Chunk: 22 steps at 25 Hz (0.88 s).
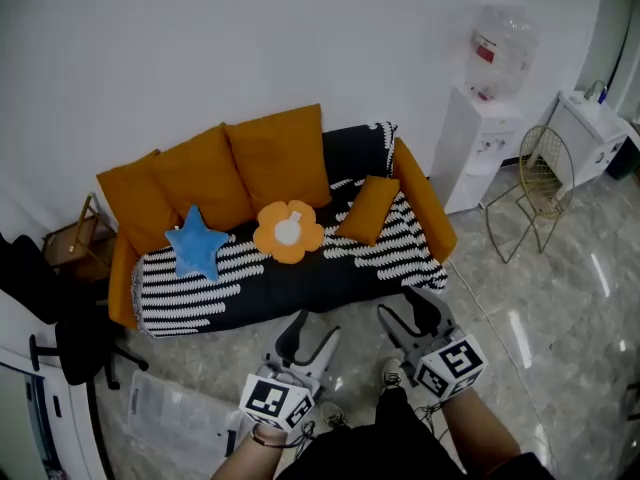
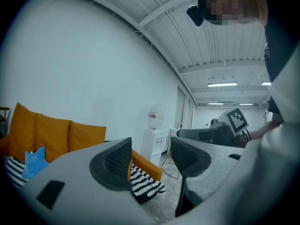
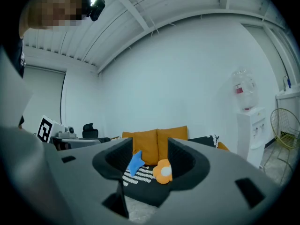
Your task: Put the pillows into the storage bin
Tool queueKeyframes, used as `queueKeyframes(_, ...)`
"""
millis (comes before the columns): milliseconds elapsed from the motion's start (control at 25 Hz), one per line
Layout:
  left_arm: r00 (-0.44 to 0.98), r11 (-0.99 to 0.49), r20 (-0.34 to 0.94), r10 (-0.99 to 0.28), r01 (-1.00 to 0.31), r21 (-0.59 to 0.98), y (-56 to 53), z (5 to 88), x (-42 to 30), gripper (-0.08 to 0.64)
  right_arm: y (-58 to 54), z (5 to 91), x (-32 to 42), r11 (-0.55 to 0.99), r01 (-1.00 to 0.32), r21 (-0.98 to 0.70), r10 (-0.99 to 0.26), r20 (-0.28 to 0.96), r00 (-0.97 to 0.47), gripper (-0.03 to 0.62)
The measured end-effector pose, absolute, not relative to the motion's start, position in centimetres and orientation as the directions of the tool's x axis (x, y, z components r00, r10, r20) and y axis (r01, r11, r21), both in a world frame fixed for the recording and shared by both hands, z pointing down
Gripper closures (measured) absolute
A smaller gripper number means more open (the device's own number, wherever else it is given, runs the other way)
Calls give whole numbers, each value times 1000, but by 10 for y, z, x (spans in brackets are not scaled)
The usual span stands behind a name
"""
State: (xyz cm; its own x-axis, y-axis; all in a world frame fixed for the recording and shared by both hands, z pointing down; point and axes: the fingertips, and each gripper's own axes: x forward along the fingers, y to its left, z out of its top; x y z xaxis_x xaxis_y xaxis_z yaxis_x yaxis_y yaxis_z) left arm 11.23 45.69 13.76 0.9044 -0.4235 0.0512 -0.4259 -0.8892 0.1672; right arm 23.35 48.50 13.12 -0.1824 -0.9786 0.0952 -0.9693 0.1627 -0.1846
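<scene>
Jaws on left gripper (image 1: 306, 338) and right gripper (image 1: 412, 320) both gape empty; flower pillow (image 3: 163, 171) and star pillow (image 3: 135, 162) sit straight ahead of the right jaws on the sofa (image 1: 330, 280), well apart, left jaws aimed past its end, so I'd lead right.

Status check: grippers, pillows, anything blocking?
Left gripper and right gripper open, empty, short of sofa. Star pillow, flower pillow on seat, untouched. Nothing in the way.
</scene>
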Motion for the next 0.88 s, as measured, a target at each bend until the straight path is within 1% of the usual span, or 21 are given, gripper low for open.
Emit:
queueKeyframes(480,866,-844,106,-489,-501,191,410,149,234,314,430,152,361,225,-941,-252,-959,112,-259,360)
queueKeyframes(680,854,-831,121,-506,-520,196,392,154,267,314,409,162,391,247,-930,-273,-949,124,-289,359)
queueKeyframes(880,854,-830,134,-503,-520,204,362,159,283,313,382,166,407,229,-929,-292,-952,131,-275,347)
